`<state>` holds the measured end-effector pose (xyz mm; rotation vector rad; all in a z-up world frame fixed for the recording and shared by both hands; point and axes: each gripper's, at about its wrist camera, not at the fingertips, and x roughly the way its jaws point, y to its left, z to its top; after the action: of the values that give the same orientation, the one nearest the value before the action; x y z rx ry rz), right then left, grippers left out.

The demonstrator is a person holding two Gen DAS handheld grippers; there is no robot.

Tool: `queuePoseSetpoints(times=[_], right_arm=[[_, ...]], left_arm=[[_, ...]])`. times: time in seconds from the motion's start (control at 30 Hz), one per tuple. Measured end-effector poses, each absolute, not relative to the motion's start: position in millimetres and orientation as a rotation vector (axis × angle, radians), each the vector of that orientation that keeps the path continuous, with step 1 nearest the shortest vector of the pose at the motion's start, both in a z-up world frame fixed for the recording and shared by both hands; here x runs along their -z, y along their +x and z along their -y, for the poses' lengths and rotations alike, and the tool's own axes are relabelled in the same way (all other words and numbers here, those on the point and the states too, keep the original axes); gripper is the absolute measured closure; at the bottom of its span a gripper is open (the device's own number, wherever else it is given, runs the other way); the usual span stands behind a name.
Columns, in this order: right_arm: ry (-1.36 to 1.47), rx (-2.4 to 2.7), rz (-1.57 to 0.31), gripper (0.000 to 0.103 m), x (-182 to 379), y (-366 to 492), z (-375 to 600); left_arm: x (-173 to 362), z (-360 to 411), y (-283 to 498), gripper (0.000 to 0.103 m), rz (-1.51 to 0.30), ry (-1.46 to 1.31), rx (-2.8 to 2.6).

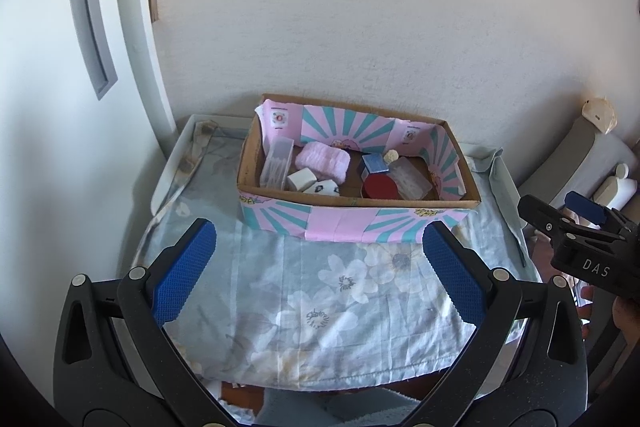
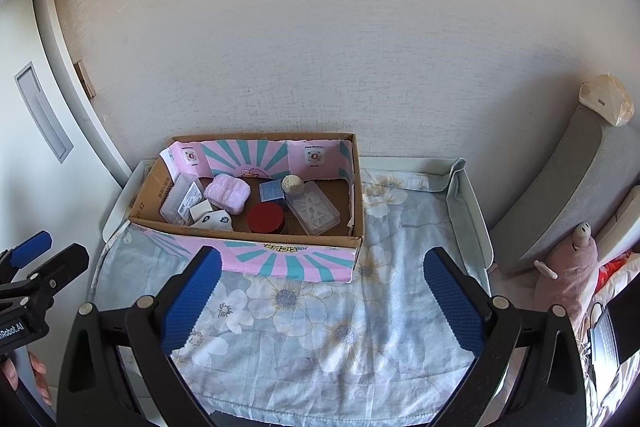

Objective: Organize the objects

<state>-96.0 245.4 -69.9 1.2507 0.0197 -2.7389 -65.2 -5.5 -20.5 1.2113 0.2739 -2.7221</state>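
A cardboard box (image 1: 466,183) lined with pink and teal paper sits at the back of a small table covered by a floral cloth (image 1: 320,307). Inside lie a pink towel (image 1: 323,159), a red round tin (image 1: 379,186), a blue box (image 1: 375,163), a clear flat case (image 1: 412,181), a clear tall case (image 1: 277,161) and white soaps (image 1: 302,179). The box also shows in the right wrist view (image 2: 358,187). My left gripper (image 1: 320,259) is open and empty, in front of the box. My right gripper (image 2: 322,291) is open and empty, also in front of it.
A white door with a grey handle (image 1: 90,19) stands at the left. A grey sofa arm (image 2: 568,187) and a pink plush toy (image 2: 568,267) are at the right. The table has a raised white rim (image 2: 472,211). A wall is close behind the box.
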Motion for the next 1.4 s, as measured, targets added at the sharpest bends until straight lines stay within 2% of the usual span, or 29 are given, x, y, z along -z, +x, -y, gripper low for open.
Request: queuePoseSetpoints(times=[1.4], right_arm=[[1.242,2.742,0.005,0.002,70.1,-100.8,-247.6]], left_arm=[[22.3,2.8,-68.2,0.000,-0.243,1.197,2.727]])
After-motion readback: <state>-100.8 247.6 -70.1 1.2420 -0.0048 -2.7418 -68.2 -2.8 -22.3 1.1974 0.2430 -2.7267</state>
